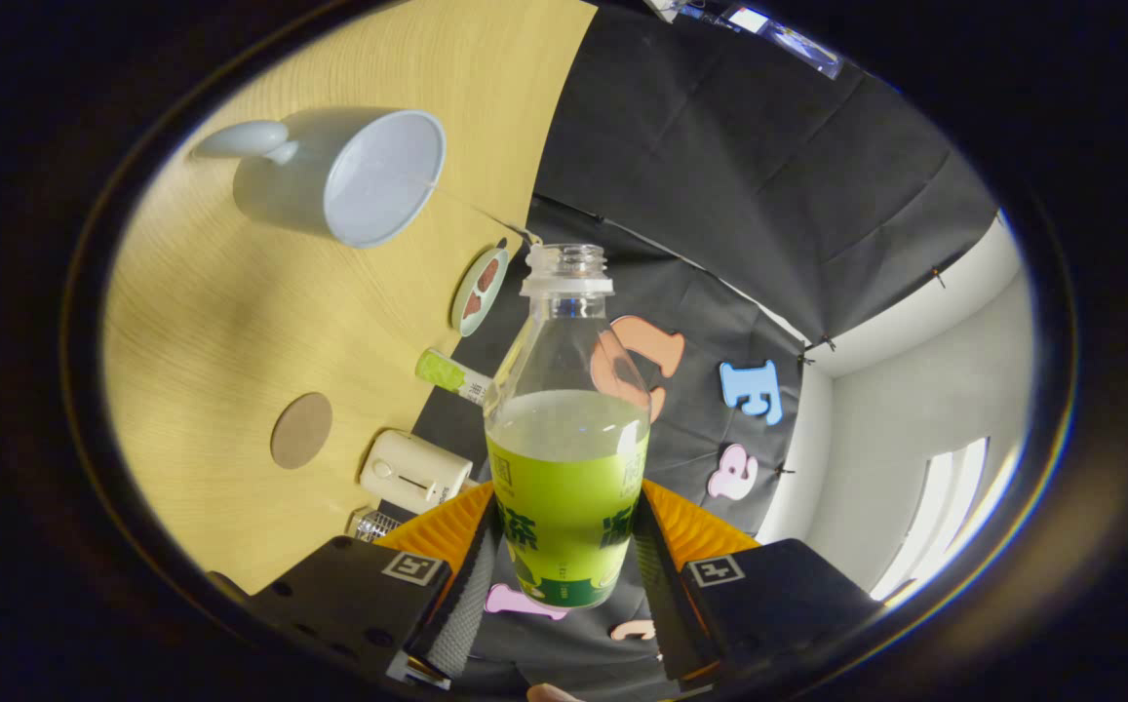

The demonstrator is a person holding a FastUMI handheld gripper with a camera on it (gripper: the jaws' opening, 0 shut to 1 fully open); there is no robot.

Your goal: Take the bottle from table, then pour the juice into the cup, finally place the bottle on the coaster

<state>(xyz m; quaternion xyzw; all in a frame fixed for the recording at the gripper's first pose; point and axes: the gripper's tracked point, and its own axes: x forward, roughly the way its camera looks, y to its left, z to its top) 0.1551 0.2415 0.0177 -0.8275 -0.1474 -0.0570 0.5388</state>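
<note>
My gripper (565,546) is shut on the bottle (566,429), both fingers pressing its green-labelled lower body. The bottle is clear, uncapped, with green juice filling its lower part, and it is lifted off the table with the view rolled sideways. Beyond its open neck and to the left stands the pale blue cup (349,175) on the wooden table (222,322), its mouth facing me and looking empty. The round brown coaster (301,430) lies flat on the table, left of the bottle's body and nearer to my fingers than the cup.
A small plate (479,290) with reddish pieces sits at the table's far edge. A second green-labelled bottle (451,375) and a cream cylindrical container (414,471) stand near that edge too, close to the left finger. Black cloth wall lies behind.
</note>
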